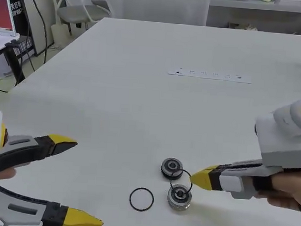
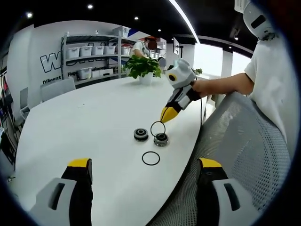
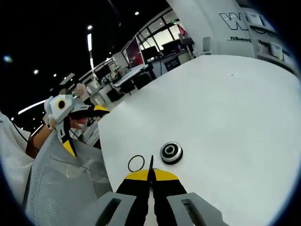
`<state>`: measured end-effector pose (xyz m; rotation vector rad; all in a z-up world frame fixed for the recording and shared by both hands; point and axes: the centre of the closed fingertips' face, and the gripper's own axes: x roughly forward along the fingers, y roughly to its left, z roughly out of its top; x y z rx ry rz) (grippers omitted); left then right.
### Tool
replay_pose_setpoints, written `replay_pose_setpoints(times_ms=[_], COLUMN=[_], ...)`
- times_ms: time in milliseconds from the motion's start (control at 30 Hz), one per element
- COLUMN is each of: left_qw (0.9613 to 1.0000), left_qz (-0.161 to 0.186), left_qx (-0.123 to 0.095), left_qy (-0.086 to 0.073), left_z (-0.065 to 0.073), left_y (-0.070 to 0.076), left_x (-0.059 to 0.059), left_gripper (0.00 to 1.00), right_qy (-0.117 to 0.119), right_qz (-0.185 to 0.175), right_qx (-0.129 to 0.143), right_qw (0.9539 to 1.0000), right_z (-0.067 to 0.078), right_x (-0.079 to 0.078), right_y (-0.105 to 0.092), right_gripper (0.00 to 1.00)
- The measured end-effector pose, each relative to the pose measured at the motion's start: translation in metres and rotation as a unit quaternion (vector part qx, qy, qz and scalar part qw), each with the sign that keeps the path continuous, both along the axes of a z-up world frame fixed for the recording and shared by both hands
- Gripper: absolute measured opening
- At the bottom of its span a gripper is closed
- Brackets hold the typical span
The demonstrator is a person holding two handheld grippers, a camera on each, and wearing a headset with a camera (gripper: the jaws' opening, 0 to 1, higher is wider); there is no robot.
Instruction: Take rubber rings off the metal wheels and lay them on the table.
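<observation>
Jaws of the right hand-held gripper (image 1: pixel 204 178) are pressed together on a thin black rubber ring (image 1: pixel 181 179), pinching it at one edge. In the right gripper view the yellow tips meet with no gap, and the pinched ring shows edge-on as a dark line rising between them. The ring stands tilted over the nearer wheel (image 1: pixel 179 196). In the left gripper view its lower edge sits right at the top of that wheel, and I cannot tell whether it touches or hangs just clear. This wheel's rim looks like bare silver metal.

The farther wheel (image 1: pixel 171 167) sits flat on the white table (image 1: pixel 141 91), just beside the nearer one. It has a dark outer band around a shiny centre. A loose ring (image 1: pixel 141 199) lies flat on the table to the left of the nearer wheel, close to it but not touching. In the right gripper view the same loose ring lies just left of the closed tips, and the farther wheel lies just to their right.

The left hand-held gripper (image 1: pixel 81 183) is at the near left corner of the head view, well apart from the wheels. Its two yellow-tipped jaws are spread wide with nothing between them. Its own view looks across the table edge at both wheels and the loose ring.

A white power strip (image 1: pixel 210 75) lies farther back on the table.
</observation>
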<state>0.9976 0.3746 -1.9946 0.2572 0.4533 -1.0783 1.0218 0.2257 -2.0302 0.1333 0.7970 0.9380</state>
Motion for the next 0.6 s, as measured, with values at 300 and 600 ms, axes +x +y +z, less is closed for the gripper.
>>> replay_pose_setpoints(times_ms=[300,600], left_qw=[0.9998,0.9997], left_qz=[0.009,0.007], left_qx=[-0.016,-0.022], left_qy=[0.000,0.005], left_z=[-0.001,-0.001], left_y=[-0.001,-0.004], left_x=[-0.003,-0.007], left_gripper=[0.99,0.99], right_qy=[-0.007,-0.022], right_qz=[-0.014,-0.008], right_qx=[0.031,0.059], right_qw=[0.9994,0.9980], right_z=[0.014,0.032], right_x=[0.003,0.001], right_y=[0.002,0.011], right_gripper=[0.00,0.00])
